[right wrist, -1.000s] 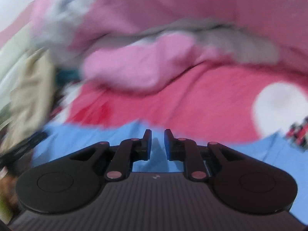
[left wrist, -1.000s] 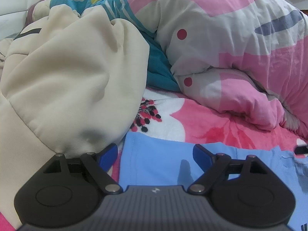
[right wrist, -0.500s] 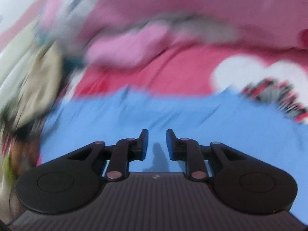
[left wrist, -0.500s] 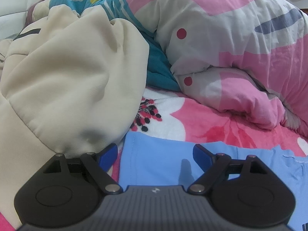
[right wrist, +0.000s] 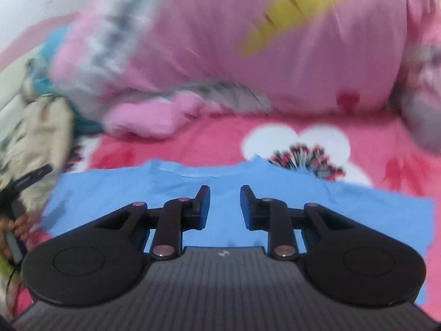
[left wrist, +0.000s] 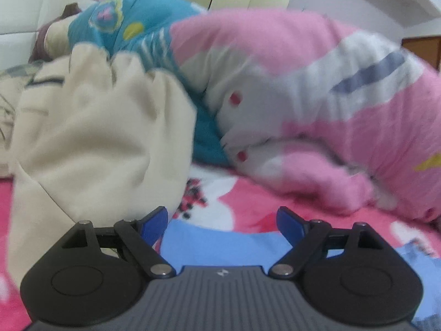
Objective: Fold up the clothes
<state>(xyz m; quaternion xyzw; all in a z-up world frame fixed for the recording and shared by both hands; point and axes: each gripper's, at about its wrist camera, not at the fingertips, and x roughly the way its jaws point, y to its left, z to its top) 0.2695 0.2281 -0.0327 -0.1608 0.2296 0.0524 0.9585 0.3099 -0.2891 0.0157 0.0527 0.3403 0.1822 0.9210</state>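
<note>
Our right gripper (right wrist: pixel 224 204) hangs parted and empty over the blue shirt (right wrist: pixel 176 190), spread flat on the bed (right wrist: pixel 372 138); our left gripper (left wrist: pixel 222 220) gapes wide at its edge.

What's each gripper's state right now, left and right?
Left gripper: open wide, holding nothing.
Right gripper: open, narrower gap, holding nothing, above the blue shirt.

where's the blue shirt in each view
Left wrist: blue shirt along the bottom, behind the open gripper.
Right wrist: blue shirt spread flat across the lower middle, under the gripper.
Shared landmark: pink quilt heaped behind it.
</note>
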